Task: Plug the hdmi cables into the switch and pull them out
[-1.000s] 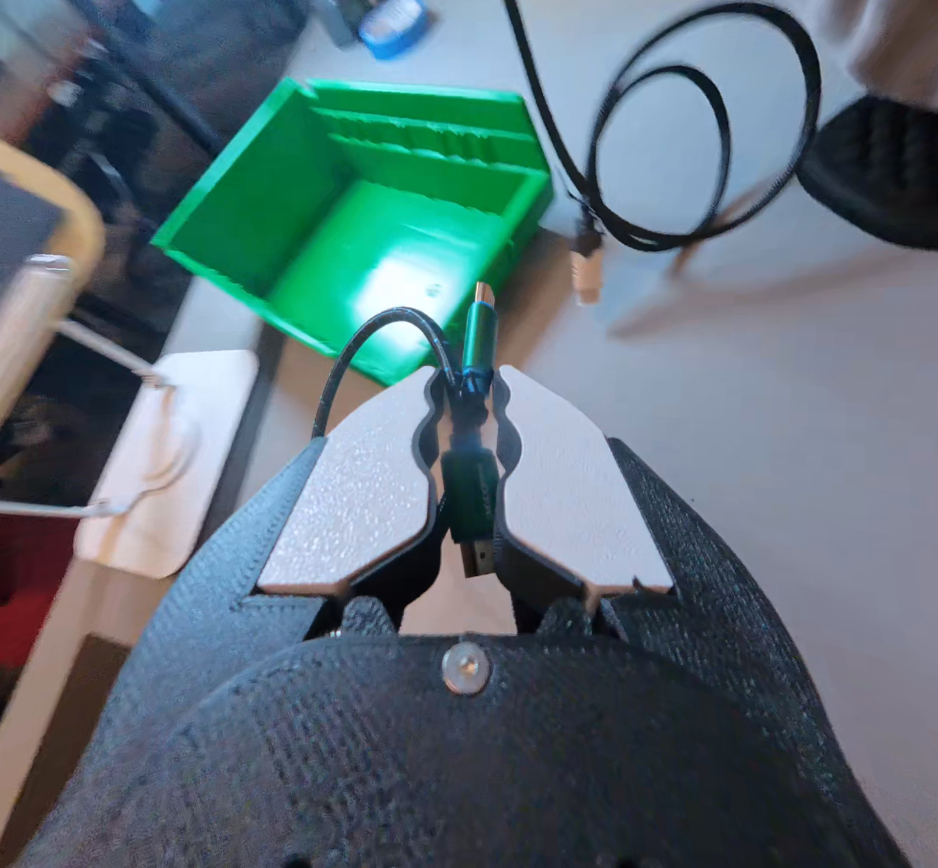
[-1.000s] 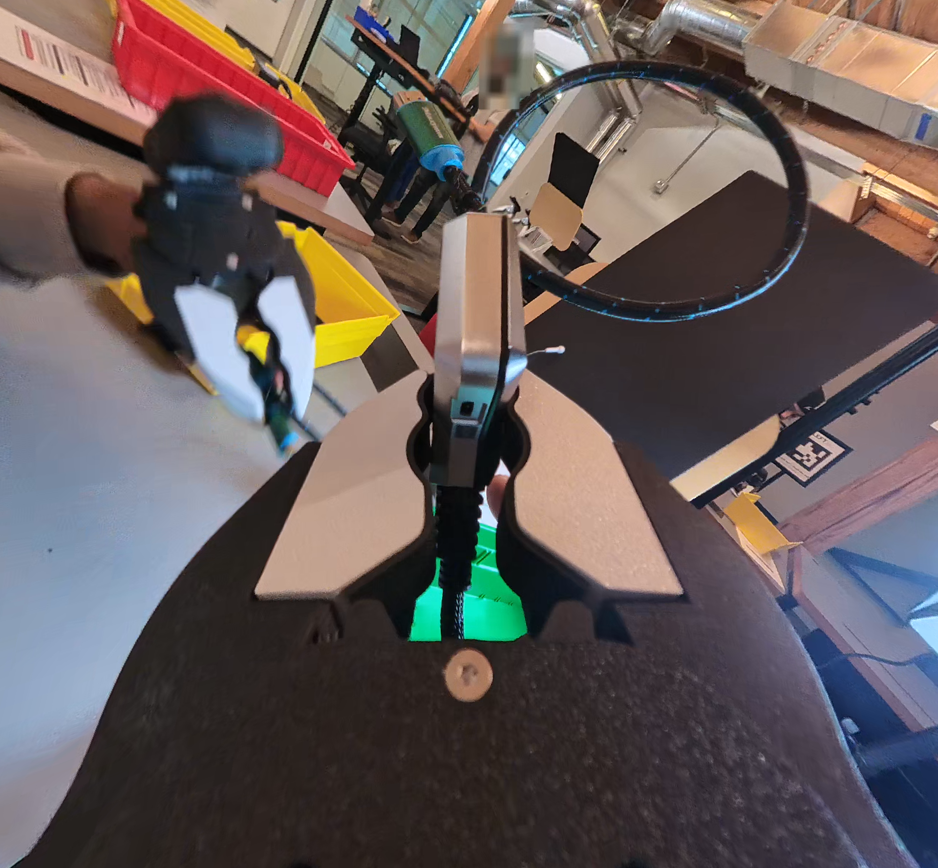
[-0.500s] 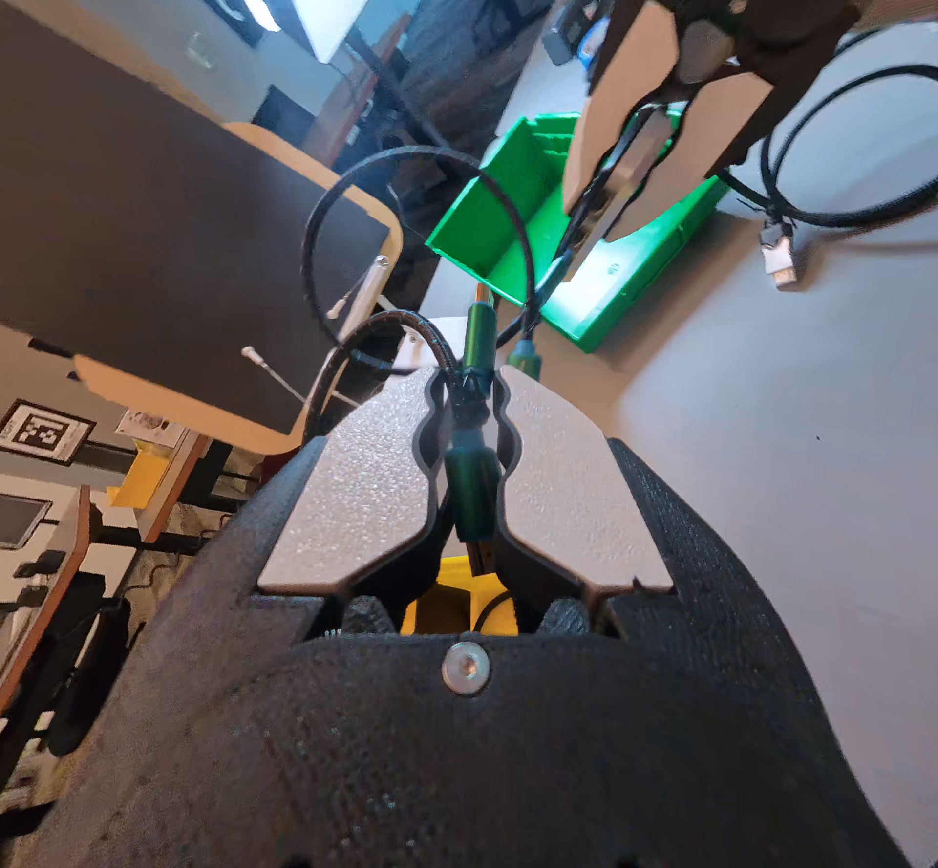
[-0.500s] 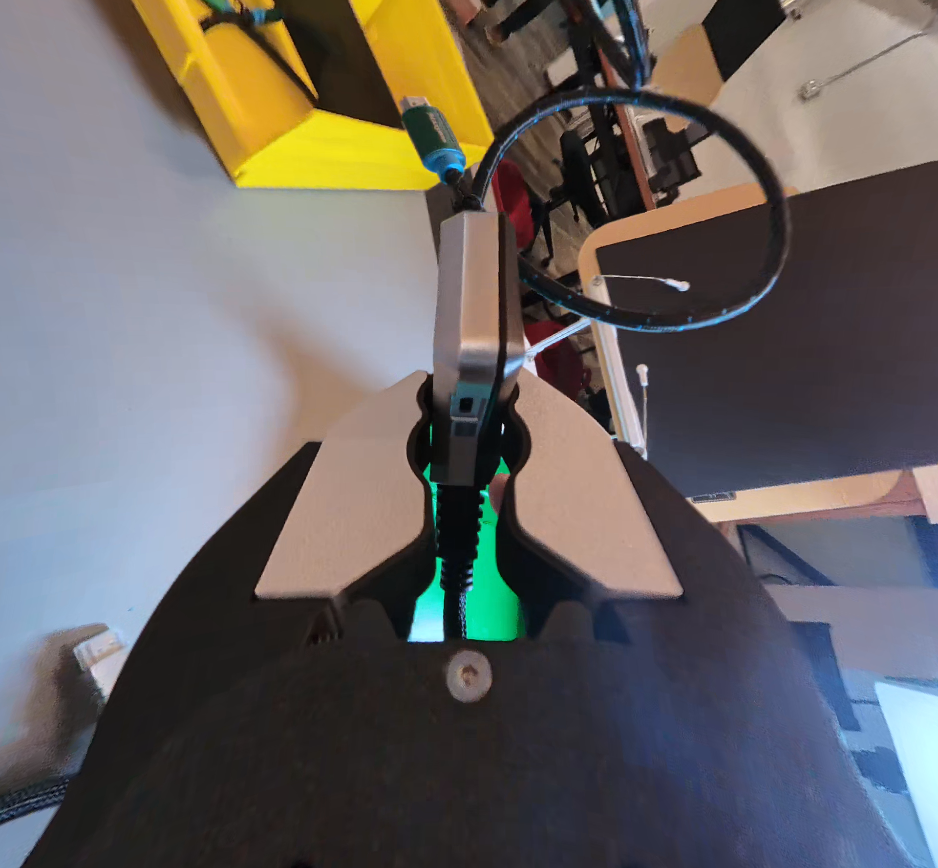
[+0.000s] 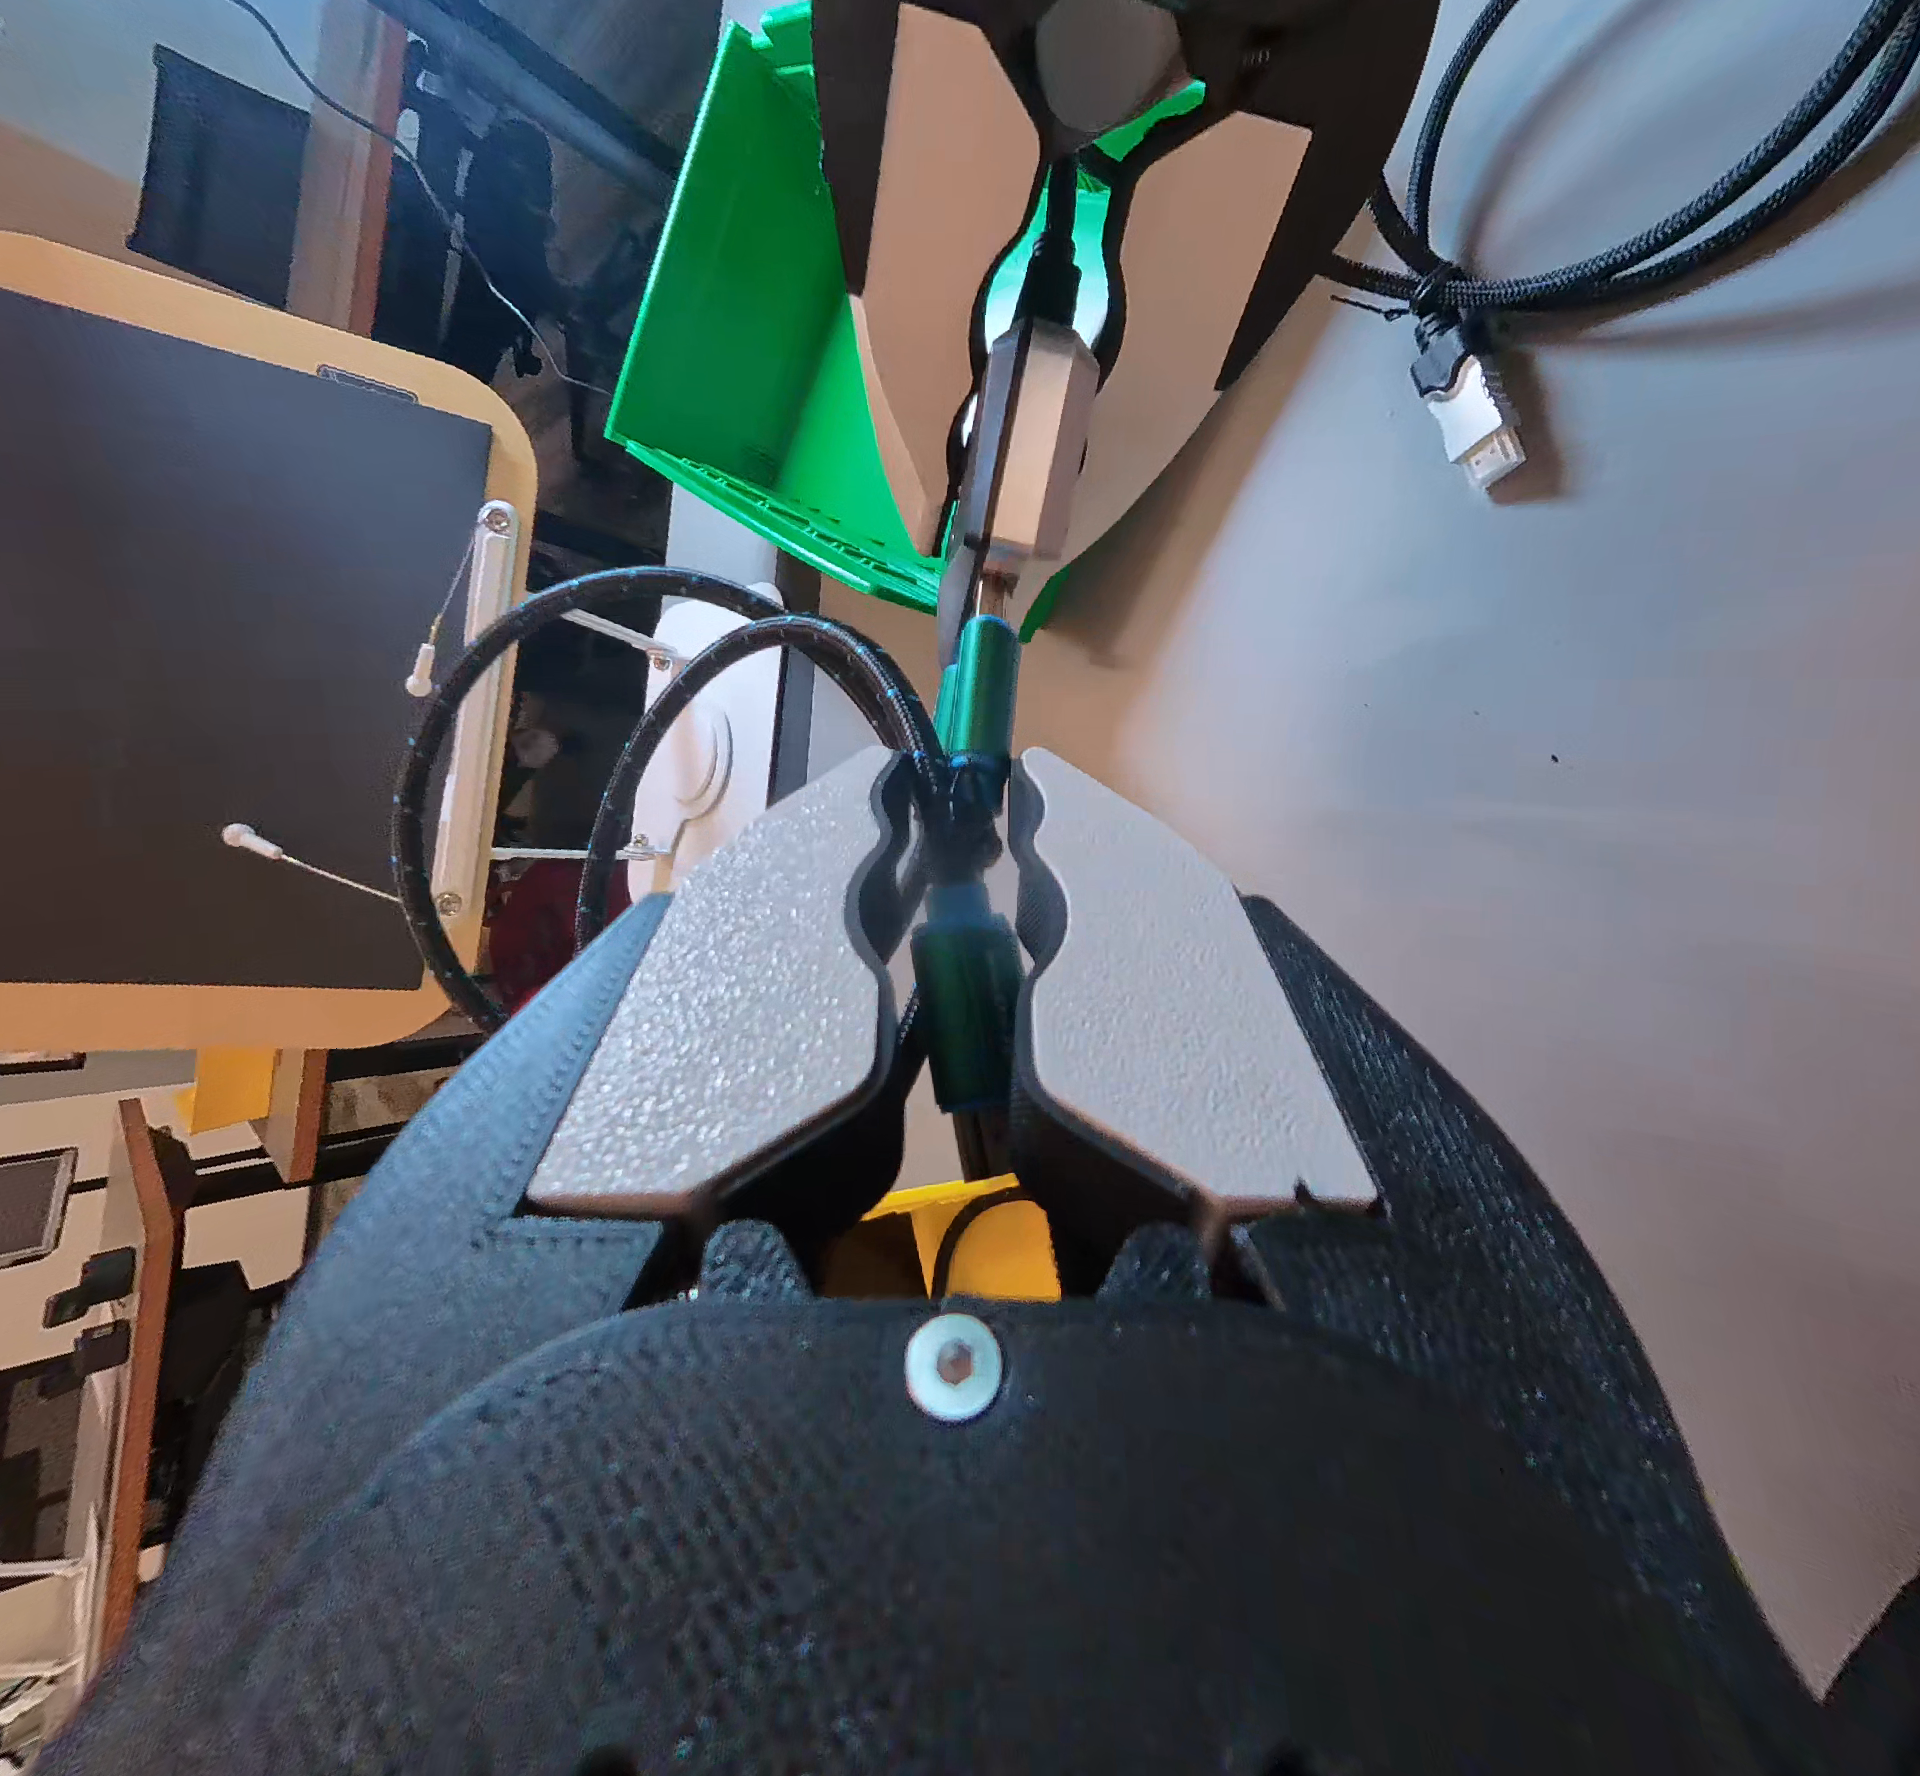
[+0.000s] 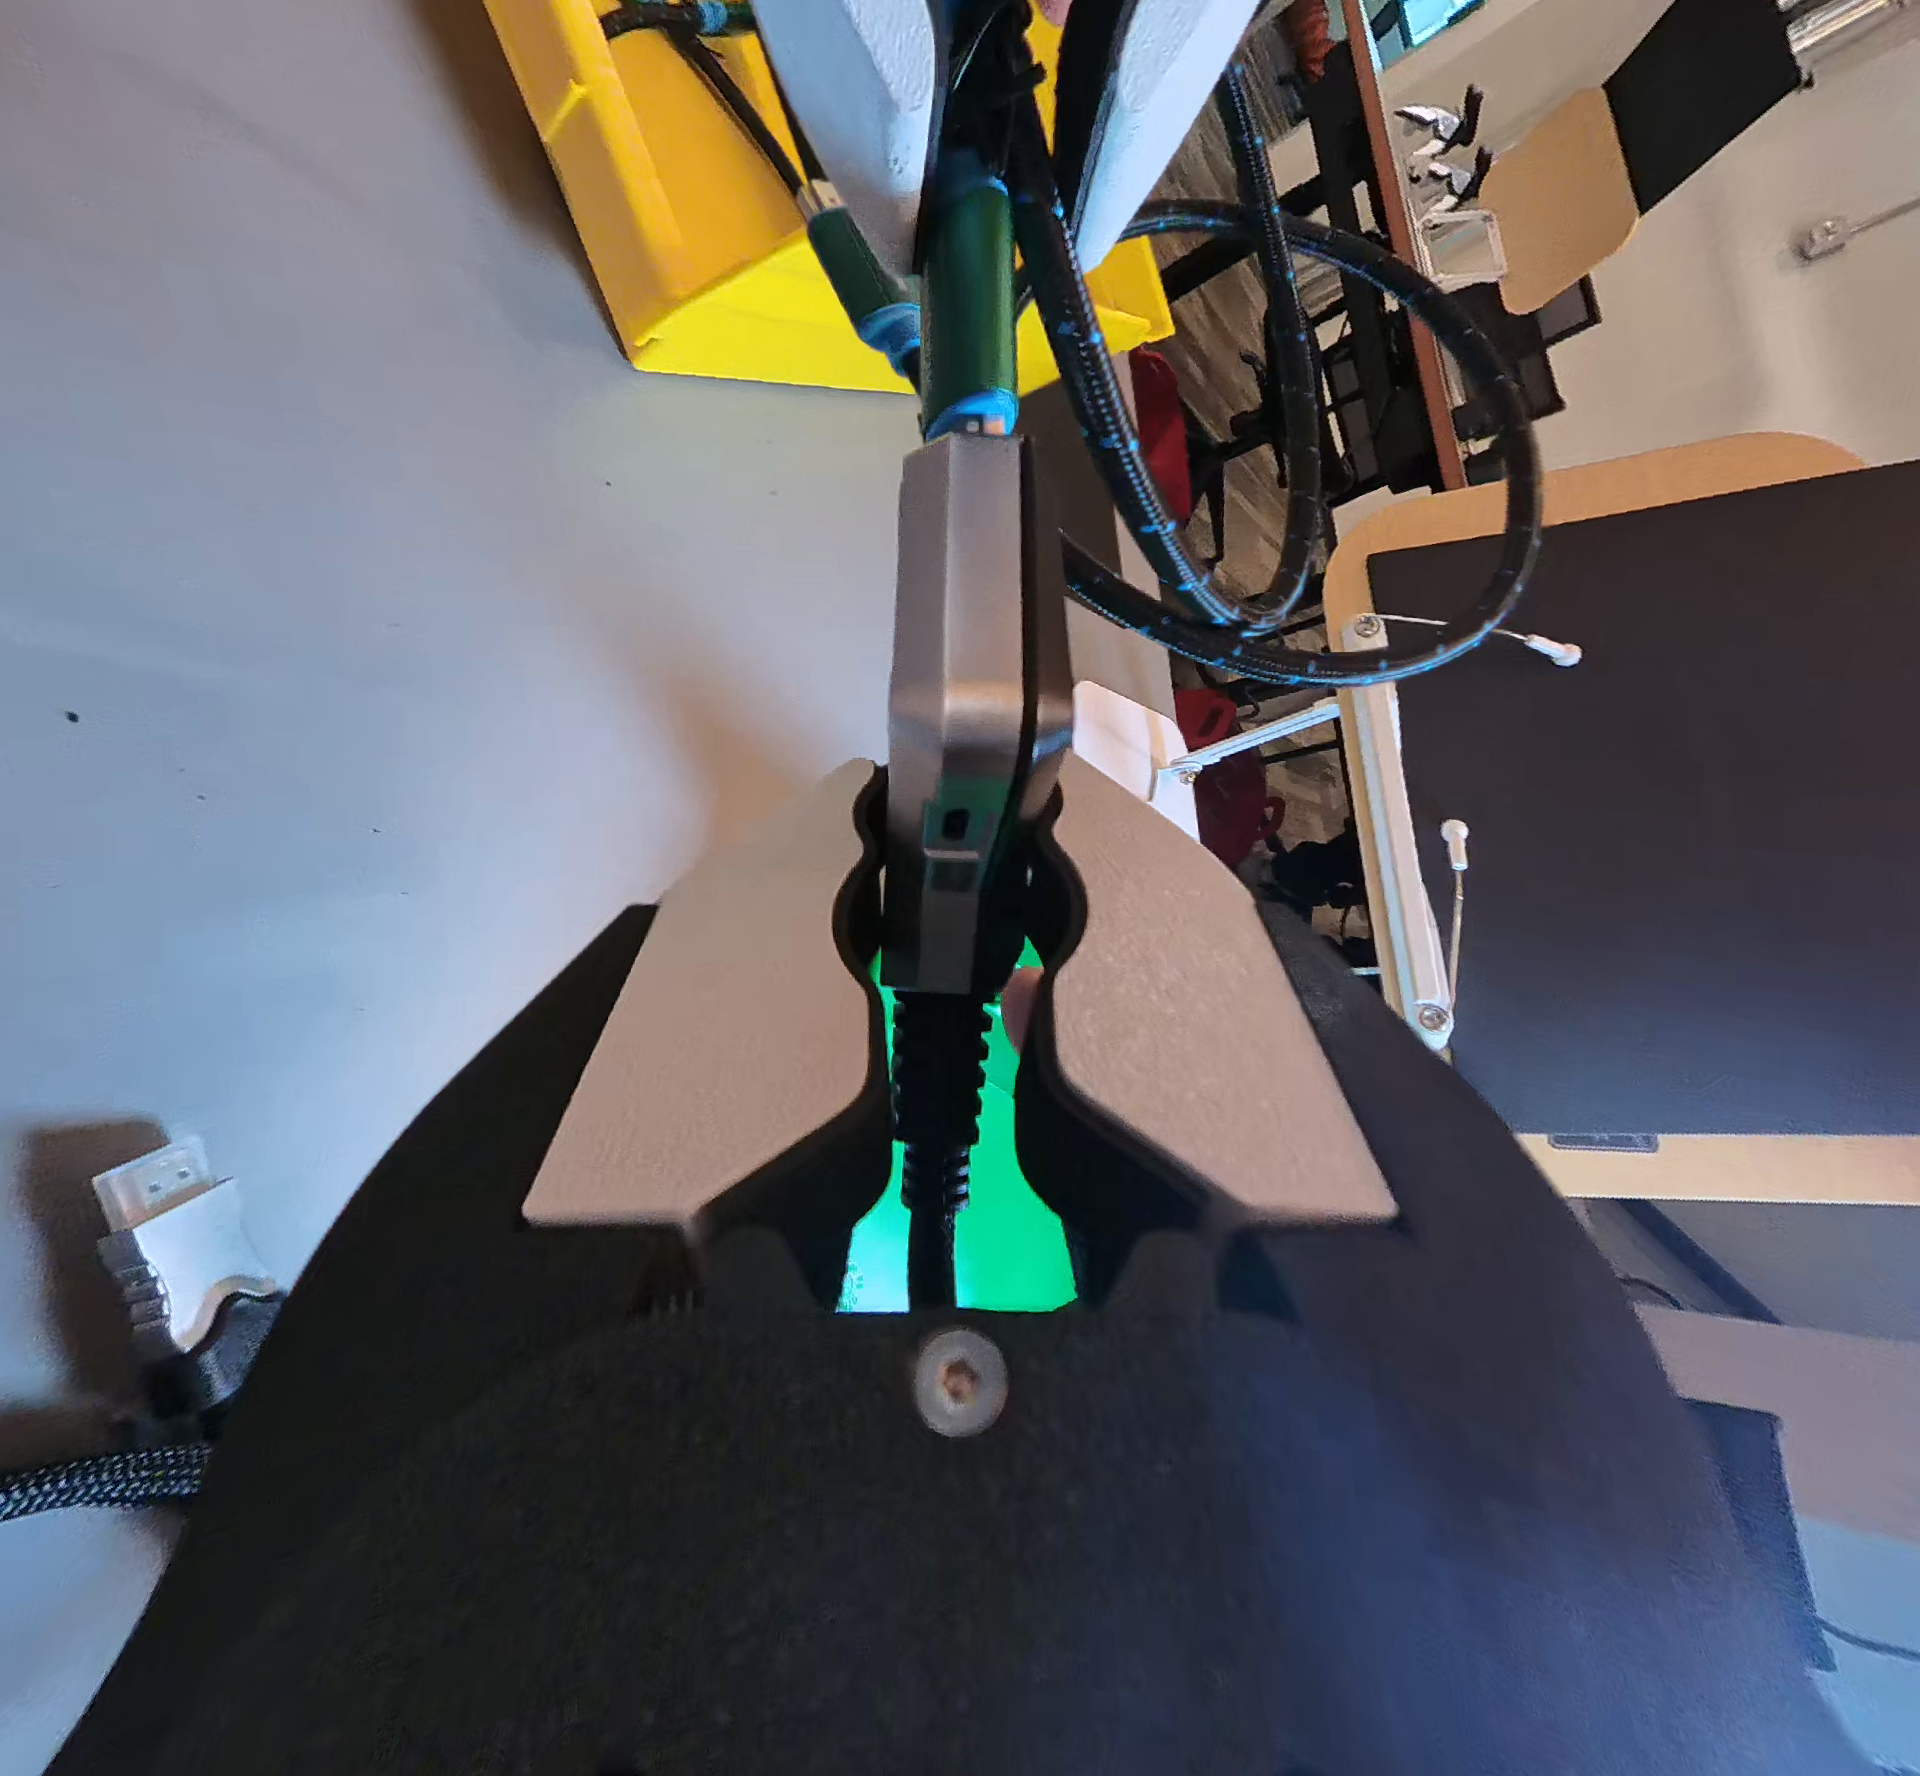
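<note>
My left gripper [image 5: 961,770] is shut on a green HDMI plug [image 5: 977,687] of a black braided cable. The plug points at the silver switch [image 5: 1023,438]. My right gripper [image 6: 966,781] is shut on the switch [image 6: 971,625] and shows at the top of the left wrist view [image 5: 1023,521]. In the right wrist view the left gripper [image 6: 987,251] comes in from the top. Its green plug [image 6: 971,324] meets the switch's far end; how deep it sits is hidden. A second green plug [image 6: 862,272] sits at the same end, its cable looping right.
A green bin [image 5: 748,292] lies on the grey table behind the switch. A yellow bin [image 6: 644,168] holds another green-plugged cable. A coiled black cable with a white plug [image 5: 1475,417] lies on the table, and shows in the right wrist view [image 6: 166,1217]. Chairs stand beyond the table edge. The gap from one gripper's tips to the other's is roughly 8 centimeters.
The two grippers have turned to face each other and closed in. The green plug in my left gripper has moved up to the far end of the switch.
</note>
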Action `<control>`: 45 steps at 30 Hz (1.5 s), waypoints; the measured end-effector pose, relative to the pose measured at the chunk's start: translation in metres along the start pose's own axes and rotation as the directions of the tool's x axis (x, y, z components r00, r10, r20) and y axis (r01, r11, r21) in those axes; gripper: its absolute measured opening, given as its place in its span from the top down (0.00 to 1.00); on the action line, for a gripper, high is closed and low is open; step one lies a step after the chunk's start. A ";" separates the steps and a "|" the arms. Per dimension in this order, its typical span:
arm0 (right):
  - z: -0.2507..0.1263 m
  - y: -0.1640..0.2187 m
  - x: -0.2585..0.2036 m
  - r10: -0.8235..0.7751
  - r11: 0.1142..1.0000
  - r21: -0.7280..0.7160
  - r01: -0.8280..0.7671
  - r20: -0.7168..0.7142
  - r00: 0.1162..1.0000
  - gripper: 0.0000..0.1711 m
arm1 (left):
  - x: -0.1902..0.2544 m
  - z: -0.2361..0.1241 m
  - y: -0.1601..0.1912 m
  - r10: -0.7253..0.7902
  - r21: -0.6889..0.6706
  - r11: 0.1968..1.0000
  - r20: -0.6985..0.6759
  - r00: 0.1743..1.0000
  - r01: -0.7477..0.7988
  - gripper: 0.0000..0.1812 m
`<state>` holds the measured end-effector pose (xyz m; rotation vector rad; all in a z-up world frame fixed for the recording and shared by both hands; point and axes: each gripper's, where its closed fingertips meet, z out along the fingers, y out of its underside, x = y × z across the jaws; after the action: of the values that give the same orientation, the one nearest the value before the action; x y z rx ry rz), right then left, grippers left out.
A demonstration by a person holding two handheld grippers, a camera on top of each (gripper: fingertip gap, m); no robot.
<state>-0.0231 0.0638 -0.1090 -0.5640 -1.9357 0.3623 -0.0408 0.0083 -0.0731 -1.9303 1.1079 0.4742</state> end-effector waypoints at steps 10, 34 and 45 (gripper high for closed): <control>-0.007 -0.006 -0.011 0.101 0.987 0.108 -0.115 0.125 0.987 0.87 | 0.007 -0.004 -0.013 0.044 0.150 0.988 -0.056 0.997 -0.035 0.90; 0.001 -0.010 -0.027 0.154 0.982 0.073 -0.174 0.220 0.963 0.87 | 0.014 -0.002 -0.012 0.148 0.069 0.987 -0.024 0.989 -0.146 0.90; 0.016 0.007 -0.037 0.155 0.984 -0.121 -0.132 0.207 0.966 0.87 | 0.019 0.015 0.015 0.186 -0.155 0.970 -0.041 0.982 -0.190 0.90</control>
<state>-0.0234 0.0496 -0.1471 -0.7643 -2.1382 0.4297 -0.0417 0.0070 -0.1015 -1.9808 1.3112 0.6596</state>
